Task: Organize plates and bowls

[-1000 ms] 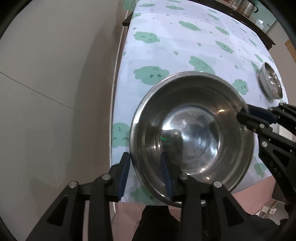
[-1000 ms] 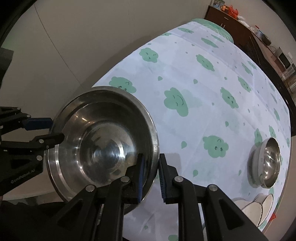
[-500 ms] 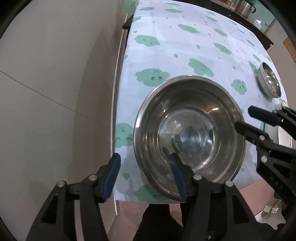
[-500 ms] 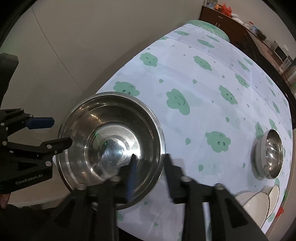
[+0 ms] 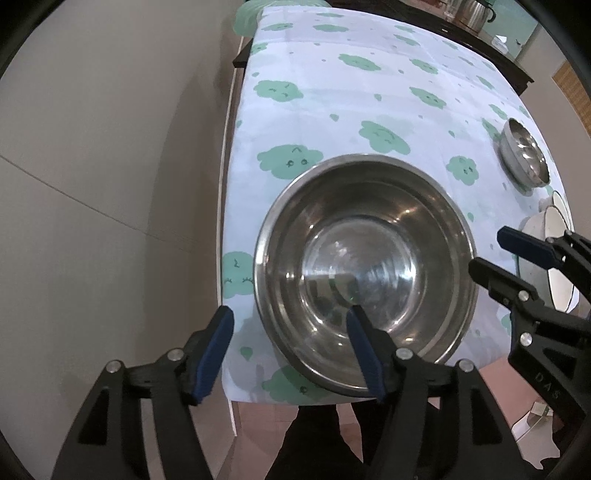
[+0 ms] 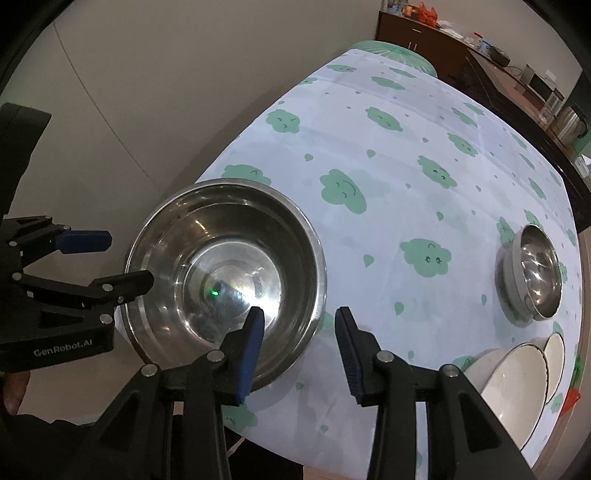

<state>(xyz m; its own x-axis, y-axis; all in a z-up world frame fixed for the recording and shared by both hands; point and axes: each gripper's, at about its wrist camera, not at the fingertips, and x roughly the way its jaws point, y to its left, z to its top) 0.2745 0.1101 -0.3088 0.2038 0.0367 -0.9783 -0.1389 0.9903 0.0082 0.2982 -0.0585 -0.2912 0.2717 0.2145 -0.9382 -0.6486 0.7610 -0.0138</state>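
Observation:
A large steel bowl (image 5: 369,258) (image 6: 229,258) rests on the cloud-print tablecloth (image 5: 332,74) by the table's near corner. My left gripper (image 5: 288,319) (image 6: 127,258) straddles the bowl's near rim. Its jaws are opening: one pad hangs inside the bowl, the other stands well off outside, and neither presses the rim. My right gripper (image 6: 299,314) (image 5: 491,251) is open across the opposite rim without touching it. A small steel bowl (image 6: 535,273) (image 5: 524,158) sits nested in a grey one further along. White bowls (image 6: 513,373) (image 5: 554,254) stand at the near edge.
The table's left edge drops to pale floor tiles (image 5: 92,184). A dark sideboard (image 6: 517,74) with a kettle (image 5: 476,14) runs behind the far end. A person's dark clothing (image 5: 314,443) fills the bottom, and a hand (image 6: 11,391) holds the left gripper.
Both grippers were shut on the big bowl's rim and have opened and let it go. The right gripper has drawn back a little from the bowl.

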